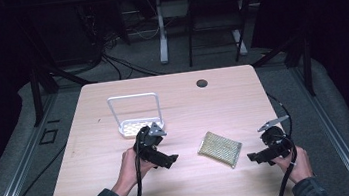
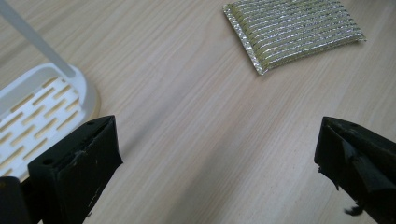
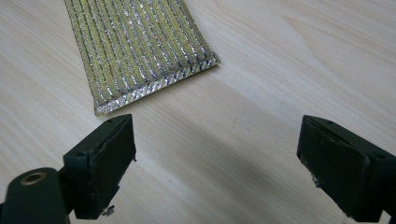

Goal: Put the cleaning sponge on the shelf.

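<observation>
Hovering both tongs low over table (image 1: 213,184), nothing gripped yet; judging approach step, sponge pickup likely next. Right gripper (image 1: 253,157) nearest me, jaws spread wide, touching nothing, pointing at scouring sponge (image 3: 135,51) just ahead. Left gripper (image 1: 172,158) likewise gaping, empty, beside white rack (image 1: 138,125). Sponge lying flat between grippers. Next move calling for closing in on sponge edge, jaws straddling it.
</observation>
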The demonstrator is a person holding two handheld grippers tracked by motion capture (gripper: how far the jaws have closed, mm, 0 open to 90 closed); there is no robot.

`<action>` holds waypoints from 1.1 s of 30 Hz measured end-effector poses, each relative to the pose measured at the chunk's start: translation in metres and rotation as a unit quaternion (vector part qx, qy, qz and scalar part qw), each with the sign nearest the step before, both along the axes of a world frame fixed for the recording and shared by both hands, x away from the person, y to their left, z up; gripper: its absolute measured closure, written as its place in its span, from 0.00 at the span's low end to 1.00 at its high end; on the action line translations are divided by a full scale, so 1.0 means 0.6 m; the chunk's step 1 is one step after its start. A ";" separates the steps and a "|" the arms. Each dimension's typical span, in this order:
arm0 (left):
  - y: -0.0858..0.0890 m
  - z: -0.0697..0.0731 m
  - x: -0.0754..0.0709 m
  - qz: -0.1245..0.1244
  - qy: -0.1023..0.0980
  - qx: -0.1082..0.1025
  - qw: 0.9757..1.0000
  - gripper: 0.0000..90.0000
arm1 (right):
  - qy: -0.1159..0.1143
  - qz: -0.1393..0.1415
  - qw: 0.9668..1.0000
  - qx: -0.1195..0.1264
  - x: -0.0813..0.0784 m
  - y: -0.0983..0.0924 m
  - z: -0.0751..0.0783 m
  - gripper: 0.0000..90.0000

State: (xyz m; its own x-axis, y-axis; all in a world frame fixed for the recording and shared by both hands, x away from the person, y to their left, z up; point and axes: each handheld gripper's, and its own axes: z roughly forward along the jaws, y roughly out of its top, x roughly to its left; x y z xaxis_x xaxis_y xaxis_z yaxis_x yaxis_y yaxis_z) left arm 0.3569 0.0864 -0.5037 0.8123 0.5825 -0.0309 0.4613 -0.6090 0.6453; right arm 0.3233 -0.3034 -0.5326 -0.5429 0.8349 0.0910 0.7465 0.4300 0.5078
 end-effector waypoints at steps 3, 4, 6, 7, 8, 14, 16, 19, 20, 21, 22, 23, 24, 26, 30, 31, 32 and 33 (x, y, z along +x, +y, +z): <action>-0.019 -0.001 0.007 -0.008 0.005 0.002 1.000 0.00 | 0.000 0.004 1.000 -0.004 -0.001 0.000 0.001 0.13; -0.024 -0.001 0.009 -0.011 0.006 0.003 1.000 0.00 | -0.002 0.000 1.000 -0.001 -0.001 0.002 0.001 0.13; -0.030 -0.001 0.011 -0.012 0.007 0.001 1.000 0.00 | -0.002 0.000 1.000 0.003 -0.002 0.002 0.001 0.13; -0.042 -0.001 0.015 -0.015 0.009 0.001 1.000 0.00 | -0.003 0.001 1.000 -0.001 -0.002 0.001 0.002 0.13; -0.048 0.000 0.018 -0.016 0.008 0.003 1.000 0.00 | -0.002 0.002 1.000 -0.002 -0.003 0.000 0.002 0.14; -0.082 0.001 0.031 -0.026 0.010 0.007 1.000 0.00 | -0.004 0.000 1.000 -0.001 -0.003 -0.001 0.003 0.14; -0.095 0.003 0.037 -0.029 0.012 0.007 0.999 0.00 | -0.004 0.000 1.000 -0.001 -0.003 -0.001 0.003 0.14; -0.127 0.003 0.045 -0.037 0.011 0.016 0.999 0.00 | -0.005 0.001 1.000 -0.002 -0.003 -0.002 0.004 0.14; -0.127 0.003 0.045 -0.037 0.011 0.016 0.999 0.00 | -0.005 0.001 1.000 -0.002 -0.003 -0.002 0.004 0.14; -0.137 0.002 0.047 -0.040 0.011 0.020 0.999 0.00 | -0.004 0.000 1.000 -0.001 -0.004 -0.001 0.005 0.14; -0.147 0.001 0.049 -0.044 0.014 0.022 0.999 0.01 | -0.006 -0.001 1.000 -0.002 -0.004 -0.002 0.005 0.14; -0.153 0.001 0.050 -0.047 0.014 0.026 0.998 0.01 | -0.007 -0.001 1.000 -0.001 -0.004 -0.002 0.005 0.14; -0.159 -0.001 0.052 -0.049 0.015 0.026 0.998 0.02 | -0.006 -0.001 1.000 -0.002 -0.004 -0.002 0.005 0.14; -0.170 -0.003 0.055 -0.052 0.018 0.030 0.998 0.02 | -0.006 -0.001 1.000 -0.001 -0.004 -0.003 0.005 0.14; -0.195 -0.017 0.062 -0.054 0.030 0.036 0.997 0.03 | -0.008 0.000 1.000 0.002 -0.004 -0.003 0.004 0.14; -0.198 -0.019 0.063 -0.054 0.030 0.037 0.997 0.03 | -0.007 0.001 1.000 0.000 -0.004 -0.003 0.005 0.14; -0.202 -0.022 0.064 -0.054 0.031 0.040 0.997 0.03 | -0.007 0.001 1.000 0.000 -0.004 -0.003 0.005 0.14; -0.207 -0.025 0.066 -0.054 0.032 0.041 0.997 0.03 | -0.007 0.001 1.000 0.000 -0.004 -0.003 0.005 0.14</action>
